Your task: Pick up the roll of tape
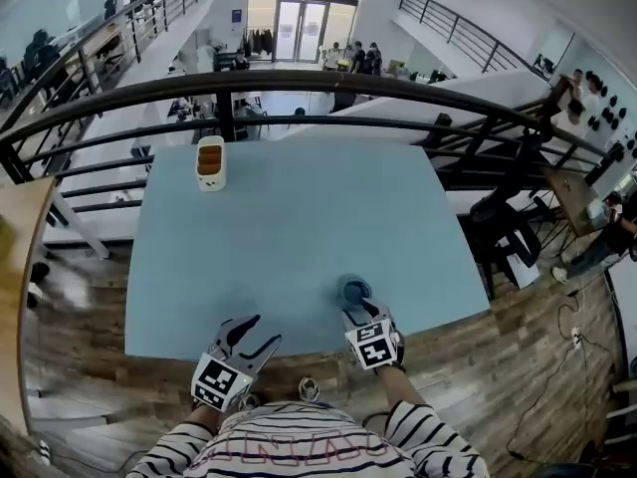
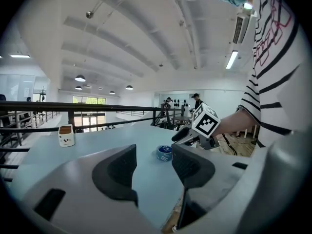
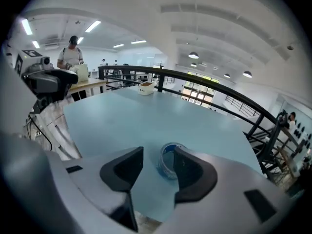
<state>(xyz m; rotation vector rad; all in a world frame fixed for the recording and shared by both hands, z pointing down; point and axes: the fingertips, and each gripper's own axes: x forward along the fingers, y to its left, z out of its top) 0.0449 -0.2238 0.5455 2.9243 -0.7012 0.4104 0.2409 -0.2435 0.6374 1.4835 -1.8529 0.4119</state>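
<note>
One roll of tape (image 1: 353,289), one white mug (image 1: 210,162) and two hand-held grippers are at the pale blue bench (image 1: 299,227). The tape lies flat near the bench's near edge, and the mug stands well apart at the far left.

The right hand-held gripper (image 1: 356,305) sits right at the roll. Its own view shows what the head view does not: the right hand-held gripper (image 3: 158,155) has its jaws spread, and the roll of tape (image 3: 168,161) lies just beyond the tips, partly behind the right-hand jaw. Whether that jaw touches the roll is hard to tell.

The left hand-held gripper (image 1: 261,333) hovers over the near edge. In its own view the left hand-held gripper (image 2: 153,155) is also spread, with only bare bench between the jaws. That view alone takes in the tape (image 2: 165,152), the mug (image 2: 66,135) and the other gripper's marker cube (image 2: 207,122) side-on.
</note>
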